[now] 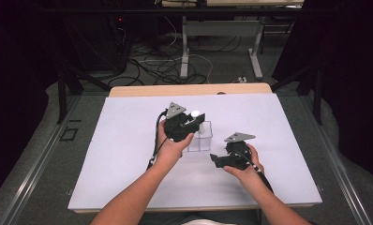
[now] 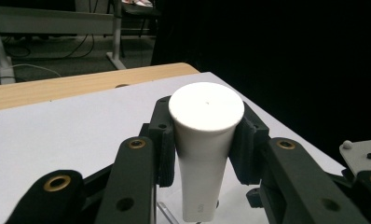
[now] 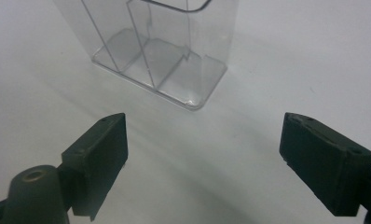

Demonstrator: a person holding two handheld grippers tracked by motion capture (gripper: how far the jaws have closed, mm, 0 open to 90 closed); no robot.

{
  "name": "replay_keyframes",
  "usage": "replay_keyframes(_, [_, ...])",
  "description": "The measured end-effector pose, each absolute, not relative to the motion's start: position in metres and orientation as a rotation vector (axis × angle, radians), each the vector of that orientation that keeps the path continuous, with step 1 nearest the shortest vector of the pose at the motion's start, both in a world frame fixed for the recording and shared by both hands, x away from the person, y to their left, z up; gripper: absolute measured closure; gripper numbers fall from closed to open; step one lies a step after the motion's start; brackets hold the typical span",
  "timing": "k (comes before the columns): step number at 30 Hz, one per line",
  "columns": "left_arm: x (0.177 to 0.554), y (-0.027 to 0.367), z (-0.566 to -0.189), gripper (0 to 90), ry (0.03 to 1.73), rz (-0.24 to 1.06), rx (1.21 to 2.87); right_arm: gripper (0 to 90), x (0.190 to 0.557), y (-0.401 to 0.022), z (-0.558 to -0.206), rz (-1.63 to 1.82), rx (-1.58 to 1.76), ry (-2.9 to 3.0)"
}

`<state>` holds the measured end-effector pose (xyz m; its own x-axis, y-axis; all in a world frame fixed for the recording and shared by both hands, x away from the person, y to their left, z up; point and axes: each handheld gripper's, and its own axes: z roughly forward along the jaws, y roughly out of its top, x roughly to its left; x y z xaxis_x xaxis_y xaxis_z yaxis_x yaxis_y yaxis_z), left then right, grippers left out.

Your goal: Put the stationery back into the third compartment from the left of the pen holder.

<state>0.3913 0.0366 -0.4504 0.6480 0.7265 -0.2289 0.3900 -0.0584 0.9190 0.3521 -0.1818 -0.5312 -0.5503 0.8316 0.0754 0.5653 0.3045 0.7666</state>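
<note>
Your left gripper pinches the white tube above the clear organizer. Your right gripper, spread empty, sits just beside that organizer on the counter.

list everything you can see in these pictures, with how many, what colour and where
white tube: one, white, upright between the left tool's pads, above the organiser
clear organiser: one, see-through plastic with compartments, mid-table
table sheet: one, pale lilac-white, covering the table
wooden table edge: one, light wood, far side
desk legs and cables: several, white legs and dark cables, floor behind
left tool: one, black, shut on the white tube
right tool: one, black, open, nothing between its pads, near the organiser
forearms: two, entering from the bottom
</note>
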Motion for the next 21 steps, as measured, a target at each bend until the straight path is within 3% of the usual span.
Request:
replay_keyframes(8, [0.396, 0.024, -0.457, 66.7, 0.922, 0.386, 1.703, 9.4, 0.357, -0.186, -0.534, 1.094, 1.295, 2.228])
replay_keyframes(21, [0.404, 0.018, -0.471, 66.7, 0.945, 0.400, 1.747, 9.2, 0.357, -0.186, -0.535, 1.089, 1.299, 2.232])
